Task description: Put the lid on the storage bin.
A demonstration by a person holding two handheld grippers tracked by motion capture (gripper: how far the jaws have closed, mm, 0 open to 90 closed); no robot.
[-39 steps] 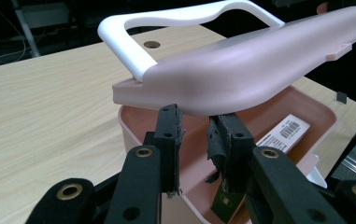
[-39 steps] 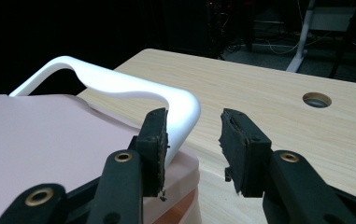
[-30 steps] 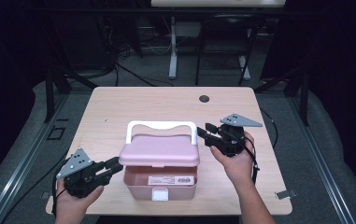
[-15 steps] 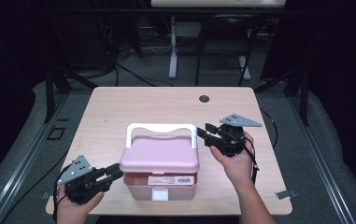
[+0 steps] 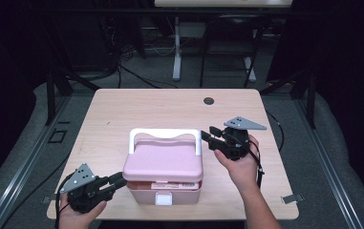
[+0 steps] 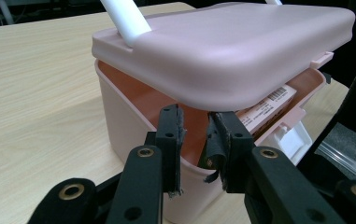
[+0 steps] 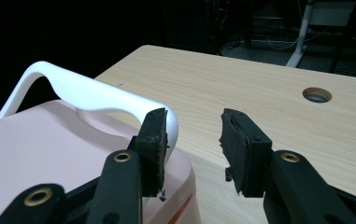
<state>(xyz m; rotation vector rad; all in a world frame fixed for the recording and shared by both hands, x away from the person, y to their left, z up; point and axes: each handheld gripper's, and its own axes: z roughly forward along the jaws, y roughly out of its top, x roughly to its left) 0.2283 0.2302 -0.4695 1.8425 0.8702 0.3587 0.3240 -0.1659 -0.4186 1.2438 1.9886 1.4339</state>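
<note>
Two grippers flank a pink box [image 5: 163,179] on the surface [image 5: 136,107], one low at its near left corner and one by its right side.

The left gripper [image 5: 115,181] comes in low, level with the seam between lid [image 6: 241,51] and base [image 6: 133,126]. Its jaws are narrowly spread with a clear gap between the pads; nothing is pinched in them. Just beyond the tips sits the base's rim, and above them the lid's front edge hangs raised, tilted up at this corner so the orange-tinted inside and a printed packet [image 6: 271,105] show through the gap. The low approach looks meant to get under the lid's lip and lift it, though whether a pad touches the rim I cannot tell. To the right of these jaws, a white latch [image 6: 292,140] hangs loose on the front wall, which is why the lid can rise at all.

The right gripper [image 5: 213,137] hovers just off the box's right side, near the white handle's [image 5: 165,136] end. Its jaws stand wider apart and hold nothing; in the right gripper view the handle's foot lies just behind the left jaw, with bare surface ahead of the right one. Held there, it seems ready to steady the box or take the handle while the lid is pried.
</note>
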